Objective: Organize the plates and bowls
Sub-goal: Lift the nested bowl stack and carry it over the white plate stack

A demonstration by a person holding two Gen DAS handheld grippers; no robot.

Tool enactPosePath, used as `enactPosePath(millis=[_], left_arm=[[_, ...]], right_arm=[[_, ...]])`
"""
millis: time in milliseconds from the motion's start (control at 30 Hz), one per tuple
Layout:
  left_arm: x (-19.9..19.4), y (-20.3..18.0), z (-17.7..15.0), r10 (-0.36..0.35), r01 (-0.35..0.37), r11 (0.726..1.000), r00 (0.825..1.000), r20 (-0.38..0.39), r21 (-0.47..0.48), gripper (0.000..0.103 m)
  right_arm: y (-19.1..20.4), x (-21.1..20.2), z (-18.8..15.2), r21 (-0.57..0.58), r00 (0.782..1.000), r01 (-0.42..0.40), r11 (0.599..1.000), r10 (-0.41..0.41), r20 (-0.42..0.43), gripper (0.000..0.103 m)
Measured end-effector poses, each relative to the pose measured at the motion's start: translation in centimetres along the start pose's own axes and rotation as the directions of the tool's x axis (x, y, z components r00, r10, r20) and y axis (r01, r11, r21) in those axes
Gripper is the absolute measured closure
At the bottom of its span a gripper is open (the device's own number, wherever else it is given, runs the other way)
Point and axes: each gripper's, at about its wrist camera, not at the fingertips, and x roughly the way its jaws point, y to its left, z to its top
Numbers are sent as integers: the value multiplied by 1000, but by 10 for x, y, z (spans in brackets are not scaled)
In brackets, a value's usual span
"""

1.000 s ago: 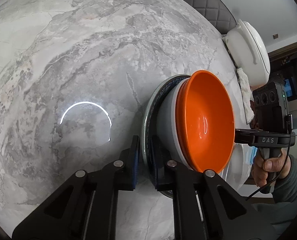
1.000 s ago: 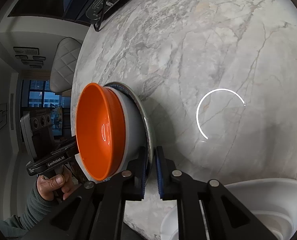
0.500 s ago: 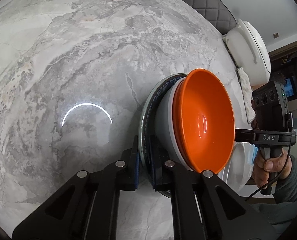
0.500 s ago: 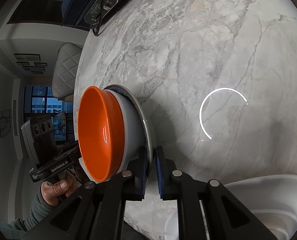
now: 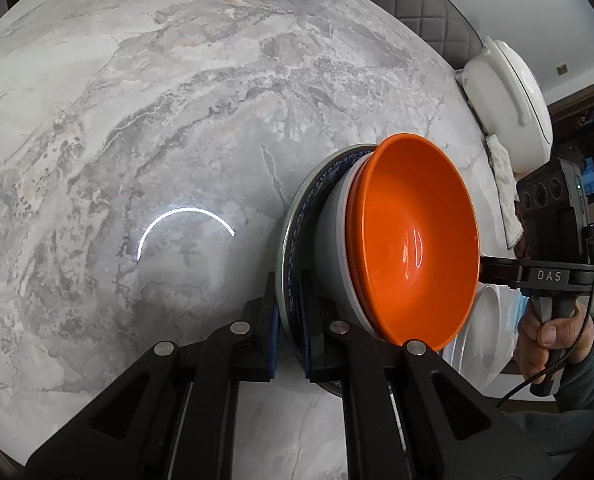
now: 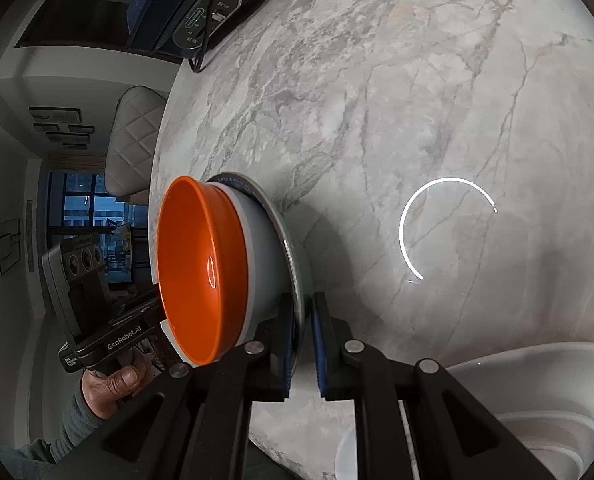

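Left hand-held gripper (image 5: 289, 336) clenched on near rim of plate (image 5: 293, 240), blue pads either side of the rim; right hand-held gripper (image 6: 302, 344) likewise clamped on plate rim (image 6: 297, 276) from the opposite side; plate w/ blue-patterned border carries a stack: grey bowl (image 5: 333, 256) w/ orange bowl (image 5: 417, 236) nested inside; whole stack sits over grey marble worktop (image 5: 157, 120), near its edge; can't tell if plate touches the surface; a hand (image 5: 545, 336) grips right gripper's handle, another hand (image 6: 113, 384) grips the left one's; white dish (image 6: 537, 408) just beside right gripper; farther off, white lidded pot (image 5: 505, 96) w/ cloth (image 5: 505, 188) beside it; at far edge, dark device w/ cable (image 6: 209, 20) & quilted chair (image 5: 417, 12).
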Motion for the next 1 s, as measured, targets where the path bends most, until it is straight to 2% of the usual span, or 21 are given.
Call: enactPosePath(millis=[567,800,1000], left_arm=[[-29,-18,-2,-2,2,1000,1000,23,18,96],[-48,-40,-3,-29,27,998,999,32,63,97],[-58,-75,-6,-71,67,989,997,24,134,96]], right_arm=[[16,-18,-9,2,999,-2,1000,2,42,90],[25,-41,-23,17,996,6,1000,-7,90,90],[27,-72,-45,52,987,19,998,-27,160,90]])
